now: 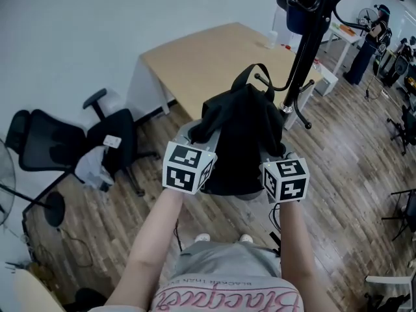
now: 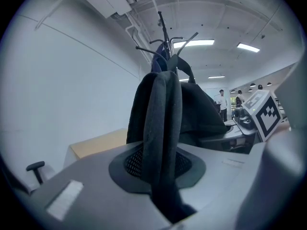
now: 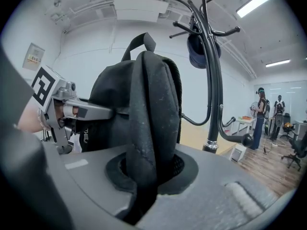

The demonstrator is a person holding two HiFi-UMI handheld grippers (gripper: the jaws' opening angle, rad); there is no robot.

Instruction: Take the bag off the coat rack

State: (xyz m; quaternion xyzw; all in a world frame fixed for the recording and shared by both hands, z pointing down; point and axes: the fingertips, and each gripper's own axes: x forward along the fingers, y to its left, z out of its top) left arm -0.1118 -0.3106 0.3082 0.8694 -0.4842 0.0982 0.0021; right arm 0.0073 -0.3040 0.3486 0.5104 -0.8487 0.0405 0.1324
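A black backpack [image 1: 242, 142] hangs in the air between my two grippers, just left of the black coat rack [image 1: 305, 47]. Its top handle [image 1: 250, 73] lies close to a low curved hook of the rack; whether they touch I cannot tell. My left gripper [image 1: 198, 149] is shut on the backpack's left shoulder strap [image 2: 163, 128]. On the other side my right gripper [image 1: 272, 156] is shut on the right strap [image 3: 148, 128]. A dark blue cap [image 3: 197, 49] stays on an upper hook.
A wooden table [image 1: 214, 57] stands behind the rack. A black office chair [image 1: 71, 142] is at the left, near a fan base. White desks and people [image 3: 264, 111] are at the far right. The floor is wood plank.
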